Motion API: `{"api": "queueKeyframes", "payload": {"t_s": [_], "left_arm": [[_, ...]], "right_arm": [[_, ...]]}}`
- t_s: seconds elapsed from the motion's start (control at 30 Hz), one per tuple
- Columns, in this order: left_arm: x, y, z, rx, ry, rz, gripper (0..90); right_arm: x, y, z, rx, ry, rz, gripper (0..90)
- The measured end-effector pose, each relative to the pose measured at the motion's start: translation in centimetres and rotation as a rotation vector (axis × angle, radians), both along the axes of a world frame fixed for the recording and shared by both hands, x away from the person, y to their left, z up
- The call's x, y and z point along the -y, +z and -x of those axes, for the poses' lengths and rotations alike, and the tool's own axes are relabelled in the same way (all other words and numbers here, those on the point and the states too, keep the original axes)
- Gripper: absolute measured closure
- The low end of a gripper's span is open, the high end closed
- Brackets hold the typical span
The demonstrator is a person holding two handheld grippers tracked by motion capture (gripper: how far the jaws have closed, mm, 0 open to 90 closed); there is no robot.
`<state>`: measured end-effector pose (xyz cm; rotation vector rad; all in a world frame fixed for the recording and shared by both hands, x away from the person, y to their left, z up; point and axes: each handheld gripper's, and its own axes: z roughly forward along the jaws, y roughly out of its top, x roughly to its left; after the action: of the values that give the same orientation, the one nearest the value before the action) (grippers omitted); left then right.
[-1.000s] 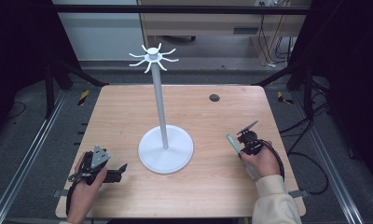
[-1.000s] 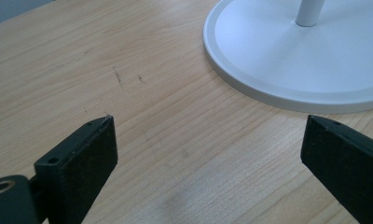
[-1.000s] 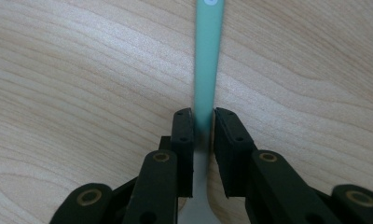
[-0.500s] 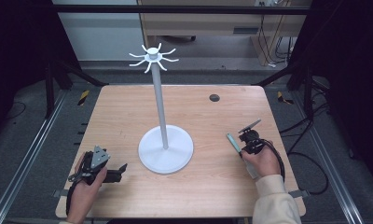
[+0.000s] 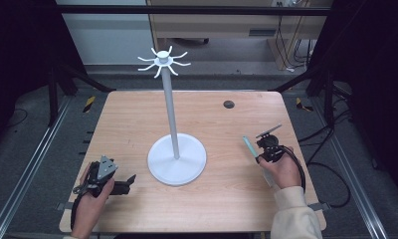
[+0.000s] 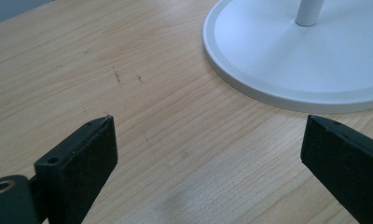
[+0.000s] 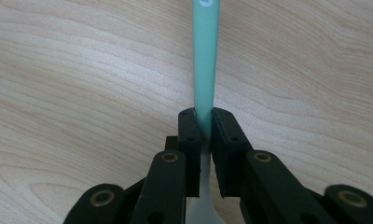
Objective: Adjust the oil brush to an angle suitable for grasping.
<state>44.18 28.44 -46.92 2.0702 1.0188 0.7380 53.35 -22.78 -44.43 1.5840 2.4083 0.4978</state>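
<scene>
Closing in this last second, my right tongs [image 7: 203,122] now clamp the light, stiff, slippery toothbrush [image 7: 205,56] mid-handle just above the surface [image 5: 137,124], while left tongs [image 6: 208,154] stand apart.

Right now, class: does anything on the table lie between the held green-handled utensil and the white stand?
Nothing visible does. The right hand-held gripper clamps the green-handled utensil; bare table separates it from the white stand.

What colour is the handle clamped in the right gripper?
Mint green handle, clearest in the right gripper view.
</scene>
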Motion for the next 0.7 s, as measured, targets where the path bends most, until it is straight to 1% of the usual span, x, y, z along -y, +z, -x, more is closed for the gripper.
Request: {"api": "queueKeyframes", "payload": {"t_s": [0.17, 0.4, 0.43, 0.47, 0.5, 0.57, 0.7], "left_arm": [[0.0, 0.0, 0.0, 0.002, 0.002, 0.002, 3.3], [0.0, 0.0, 0.0, 0.001, 0.002, 0.003, 3.3], [0.0, 0.0, 0.0, 0.002, 0.002, 0.003, 3.3], [0.0, 0.0, 0.0, 0.003, 0.003, 0.003, 3.3], [0.0, 0.0, 0.0, 0.003, 0.004, 0.002, 3.3], [-0.1, 0.0, 0.0, 0.004, 0.006, -0.001, 3.2], [-0.3, 0.1, 0.1, 0.018, 0.027, 0.002, 3.2]], "right_arm": [[0.1, 0.1, 0.0, 0.017, 0.009, -0.001, 82.5], [-0.1, 0.6, 0.2, 0.034, 0.001, -0.009, 82.5], [0.0, 0.8, 0.2, 0.043, 0.011, -0.011, 82.5], [-0.1, 0.9, 0.3, 0.043, 0.006, -0.016, 82.6], [-0.1, 1.1, 0.3, 0.053, 0.017, -0.017, 82.6], [-0.1, 1.7, 0.4, 0.063, 0.009, -0.026, 82.6], [-0.3, 3.1, 0.6, 0.109, 0.019, -0.046, 82.6]]}}
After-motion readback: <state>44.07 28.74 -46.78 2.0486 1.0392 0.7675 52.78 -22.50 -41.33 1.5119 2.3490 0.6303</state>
